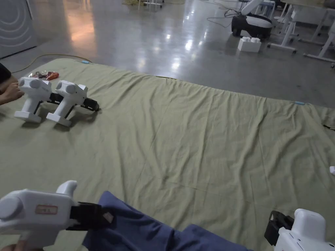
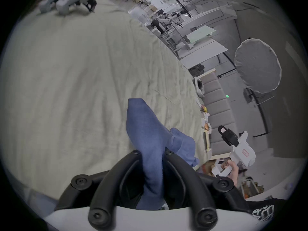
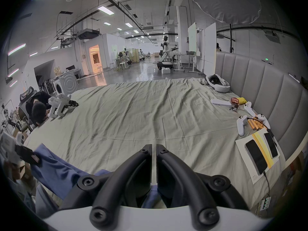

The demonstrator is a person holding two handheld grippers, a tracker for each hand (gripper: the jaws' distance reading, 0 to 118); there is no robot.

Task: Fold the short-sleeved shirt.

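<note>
A blue short-sleeved shirt [image 1: 140, 228] lies bunched at the near edge of the green sheet [image 1: 202, 130]. My left gripper [image 1: 109, 217] is shut on a raised fold of it. In the left gripper view the blue cloth [image 2: 145, 128] runs up between the two black jaws of that gripper [image 2: 152, 152]. My right gripper [image 1: 272, 222] hovers at the lower right, apart from the shirt. Its jaws stand nearly together with nothing between them [image 3: 154, 147]. The left gripper view also shows it [image 2: 222, 131], held in a hand off the sheet's edge. The shirt's remainder [image 3: 55, 166] drapes down to the left.
Two spare white grippers [image 1: 54, 98] stand on the sheet at far left, beside a person's hand [image 1: 9, 93]. Along the padded headboard [image 3: 266, 93] lie phones [image 3: 256, 156], white controllers [image 3: 241, 123] and a headset [image 3: 218, 84]. A person [image 3: 38, 109] leans on the left edge.
</note>
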